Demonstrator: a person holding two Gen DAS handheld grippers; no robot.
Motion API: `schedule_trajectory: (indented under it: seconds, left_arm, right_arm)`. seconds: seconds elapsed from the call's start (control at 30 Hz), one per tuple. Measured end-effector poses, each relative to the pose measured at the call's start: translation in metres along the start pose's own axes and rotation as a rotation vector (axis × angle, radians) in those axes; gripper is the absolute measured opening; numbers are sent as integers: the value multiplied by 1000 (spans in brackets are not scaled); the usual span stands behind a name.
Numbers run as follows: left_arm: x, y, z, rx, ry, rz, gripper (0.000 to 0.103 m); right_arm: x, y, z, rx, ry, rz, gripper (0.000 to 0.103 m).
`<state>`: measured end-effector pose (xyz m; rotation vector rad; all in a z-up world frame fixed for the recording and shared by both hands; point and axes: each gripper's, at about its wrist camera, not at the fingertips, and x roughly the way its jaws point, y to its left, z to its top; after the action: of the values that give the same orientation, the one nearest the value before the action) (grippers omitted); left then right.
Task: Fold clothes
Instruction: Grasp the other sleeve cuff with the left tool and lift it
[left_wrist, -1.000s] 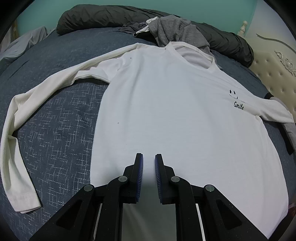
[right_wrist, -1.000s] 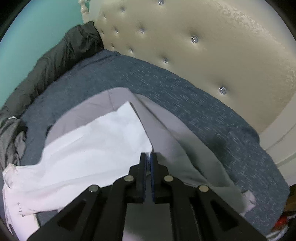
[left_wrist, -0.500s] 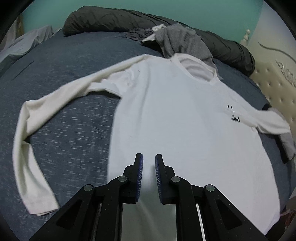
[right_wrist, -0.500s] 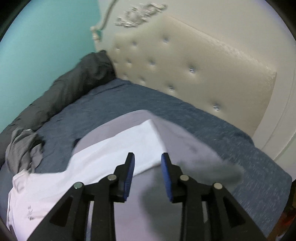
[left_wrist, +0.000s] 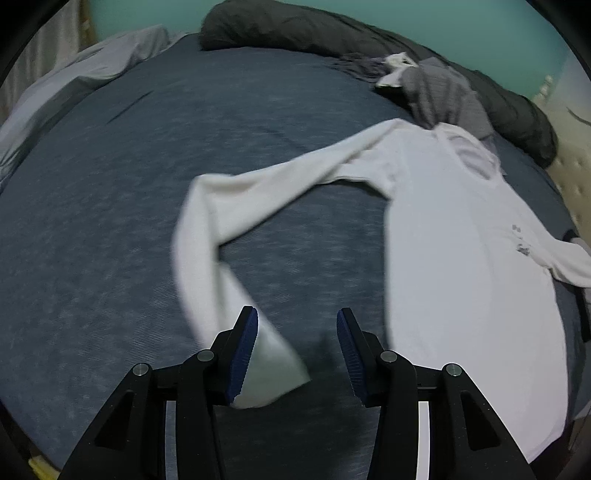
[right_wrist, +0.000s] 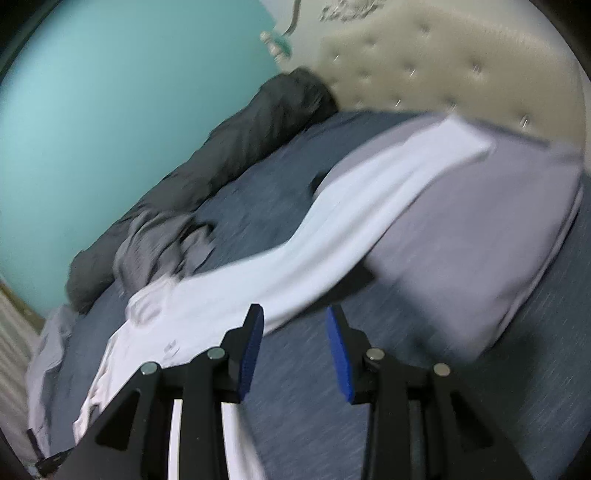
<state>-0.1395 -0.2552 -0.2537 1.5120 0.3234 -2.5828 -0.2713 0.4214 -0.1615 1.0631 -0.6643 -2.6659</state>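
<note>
White long-sleeve shirt (left_wrist: 461, 266) lies flat on blue bed (left_wrist: 110, 221), near sleeve bent twd left gripper (left_wrist: 297, 354). Both it & right gripper (right_wrist: 294, 349) are opening, nothing pinched. Risk: far sleeve (right_wrist: 388, 206) draped over grey pillow (right_wrist: 480, 251) could bunch, fold goes crooked.

The bed (left_wrist: 110, 206) – dark blue cover – bears a white long-sleeved shirt (left_wrist: 461, 258); beyond the shirt's collar, crumpled grey clothes (left_wrist: 443, 92) and a dark rolled duvet (left_wrist: 295, 26).

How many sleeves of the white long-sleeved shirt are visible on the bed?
2. One sleeve lies bent on the blue bedspread, its cuff between the left gripper's opening jaws. The other sleeve stretches across a grey pillow.
</note>
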Motion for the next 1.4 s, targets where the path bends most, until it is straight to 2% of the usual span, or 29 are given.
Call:
schedule_trajectory:
  seconds: [0.17,0.4,0.47,0.53,0.63,0.73,1.03,1.2,1.4]
  left_arm:
    - [8,26,-8,-14,37,43,48]
    - [26,40,-16,-25,75,32,48]
    - [31,43,-17,-28,83,17,41]
    - [35,46,-17,-27,94,7,10]
    - [29,52,-14,-18,88,-1,4]
    - [13,62,-7,-13,62,14,4]
    - [-32,120,27,-22,12,142,3]
    - [-36,146,44,-34,19,194,3]
    - [-24,172,54,-116,28,194,7]
  right_arm:
    - [12,31,-49,21,43,66,36]
    - [28,68,-101,-5,82,122,36]
    - [32,74,-110,-29,89,127,36]
    - [36,78,-116,-60,94,129,36]
    - [37,77,-121,-61,102,142,36]
    - [37,76,-123,-58,100,146,36]
    - [38,76,-126,-59,102,154,36]
    - [38,78,-127,-60,100,151,36]
    - [40,82,-130,-74,107,151,36]
